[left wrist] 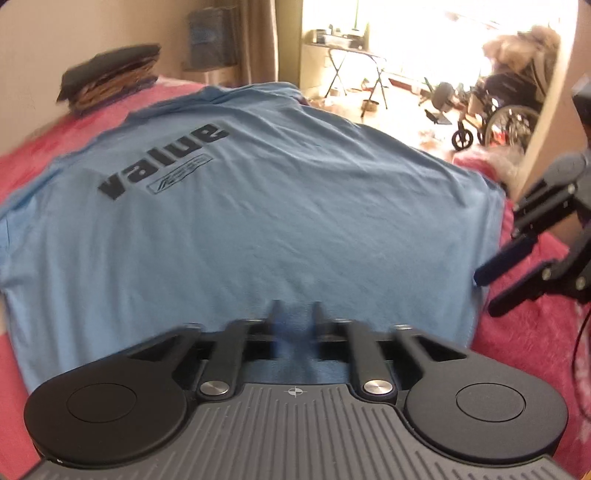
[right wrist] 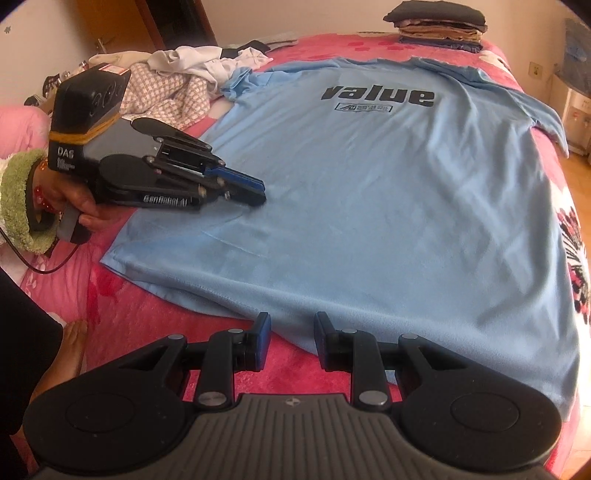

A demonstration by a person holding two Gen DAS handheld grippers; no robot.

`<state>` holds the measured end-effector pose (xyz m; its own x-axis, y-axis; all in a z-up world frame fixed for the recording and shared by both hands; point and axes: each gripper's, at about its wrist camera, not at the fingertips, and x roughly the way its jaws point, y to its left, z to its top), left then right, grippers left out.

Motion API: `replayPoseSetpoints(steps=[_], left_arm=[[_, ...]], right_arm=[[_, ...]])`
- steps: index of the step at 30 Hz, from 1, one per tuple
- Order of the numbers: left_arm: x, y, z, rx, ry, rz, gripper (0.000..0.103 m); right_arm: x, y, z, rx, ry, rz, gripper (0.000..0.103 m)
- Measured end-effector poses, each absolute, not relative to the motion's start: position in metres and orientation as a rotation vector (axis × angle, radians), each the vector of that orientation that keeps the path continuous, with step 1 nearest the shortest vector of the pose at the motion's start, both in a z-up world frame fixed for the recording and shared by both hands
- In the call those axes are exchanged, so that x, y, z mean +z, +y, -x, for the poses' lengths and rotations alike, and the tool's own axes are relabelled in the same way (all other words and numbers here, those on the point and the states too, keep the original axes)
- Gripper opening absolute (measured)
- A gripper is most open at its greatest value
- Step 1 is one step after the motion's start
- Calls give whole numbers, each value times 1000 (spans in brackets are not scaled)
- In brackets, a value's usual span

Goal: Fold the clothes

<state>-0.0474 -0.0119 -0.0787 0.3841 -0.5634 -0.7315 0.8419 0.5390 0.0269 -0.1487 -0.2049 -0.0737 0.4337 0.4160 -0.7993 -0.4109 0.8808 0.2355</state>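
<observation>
**Shirt spread flat, neither gripper holding it yet**

The blue T-shirt (right wrist: 369, 192) lies print-up and spread across the pink bedspread (right wrist: 155, 325), its hem nearest you. Your right gripper (right wrist: 291, 332) sits at that hem with its jaws apart and only the cloth's edge between them; the pads do not press on it. Your left gripper (right wrist: 245, 190) rests low over the shirt's left side edge. In its own view (left wrist: 295, 314) the fingers stand apart over the cloth, blurred, so you should read it as open with nothing pinched.

The likely failure is closing on too little. If the right jaws shut where they are, you may catch one layer of the hem, or bedspread pile with it, and the fold will drag or split front from back. The left side could slip the same way, since the edge there lies flat and thin. Lifting the two sides unevenly would skew the fold line.

The loose heap of unfolded clothes (right wrist: 177, 85) touches the far left sleeve and could get swept along. The folded stack (right wrist: 439, 26) sits beyond the collar, well apart. The right side of the shirt hangs over the bed edge.
</observation>
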Motion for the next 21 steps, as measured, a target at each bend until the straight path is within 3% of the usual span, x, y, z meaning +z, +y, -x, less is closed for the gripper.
replayPoseSetpoints(steps=[3,5,7,14,18,21], left_arm=[[-84,-17,57,-942,696,-492,29],[-86,-18,61,-947,672,-509,10],[-85,-19,62,-944,658,-511,0],[-73,-12,49,-916,639,-445,0],[-72,-14,43,-994,746,-410,1],[-79,-22,52,-1011,755,-465,20]], right_arm=[[-75,-203,149,518,1001,-9,28],[-75,-202,150,520,1002,-10,28],[-75,-201,150,518,1005,-8,28],[-78,-201,151,510,1011,-17,28],[-79,-201,150,511,1013,-20,28],[-79,-202,151,512,1014,-25,28]])
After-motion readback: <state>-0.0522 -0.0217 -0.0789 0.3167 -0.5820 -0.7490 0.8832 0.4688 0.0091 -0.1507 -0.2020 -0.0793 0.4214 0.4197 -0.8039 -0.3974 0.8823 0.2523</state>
